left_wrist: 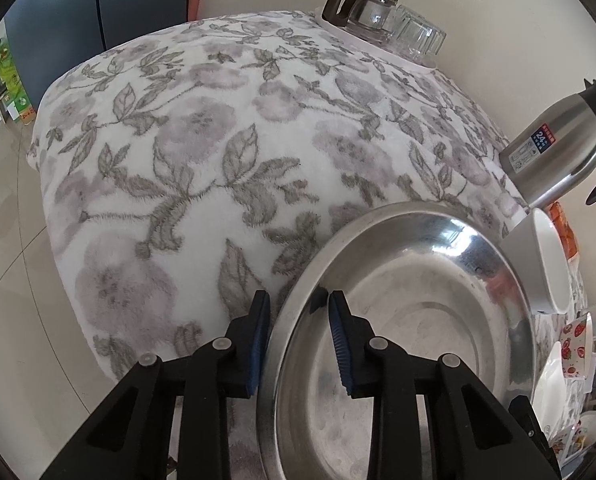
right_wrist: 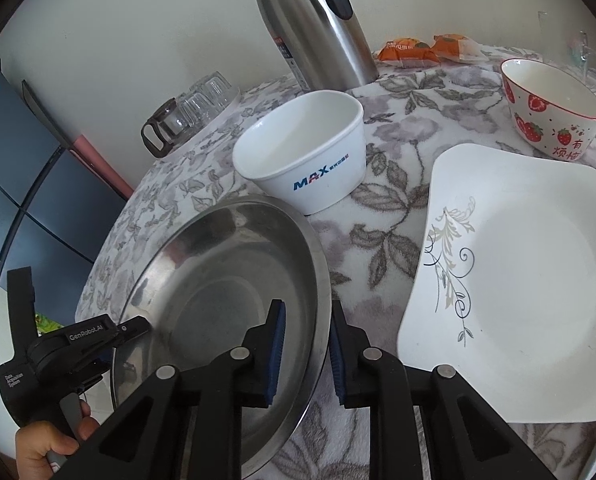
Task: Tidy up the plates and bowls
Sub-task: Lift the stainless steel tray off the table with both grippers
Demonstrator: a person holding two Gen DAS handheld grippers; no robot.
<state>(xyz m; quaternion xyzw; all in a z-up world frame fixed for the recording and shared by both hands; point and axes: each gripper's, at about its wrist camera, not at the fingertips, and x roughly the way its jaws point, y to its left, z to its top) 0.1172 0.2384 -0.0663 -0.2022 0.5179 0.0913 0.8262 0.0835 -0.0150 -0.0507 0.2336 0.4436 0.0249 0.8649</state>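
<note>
A round steel plate [left_wrist: 417, 320] [right_wrist: 218, 300] is held tilted above the floral tablecloth. My left gripper [left_wrist: 298, 340] straddles its left rim, one finger outside and one inside, jaws closed on the rim. My right gripper [right_wrist: 305, 356] straddles the right rim the same way. The left gripper also shows in the right wrist view [right_wrist: 98, 336]. A white MAX bowl [right_wrist: 305, 152] [left_wrist: 545, 264] stands behind the plate. A square white plate with a vine print [right_wrist: 517, 300] lies at the right. A strawberry bowl [right_wrist: 549, 108] stands at the back right.
A steel thermos jug [right_wrist: 313, 20] [left_wrist: 557, 148] stands at the back by the wall. A glass pot [left_wrist: 361, 8] and upturned glasses [left_wrist: 417, 36] sit on a white tray at the far corner. Orange snack packs [right_wrist: 429, 50] lie by the wall. A glass mug [right_wrist: 589, 64] stands behind the strawberry bowl.
</note>
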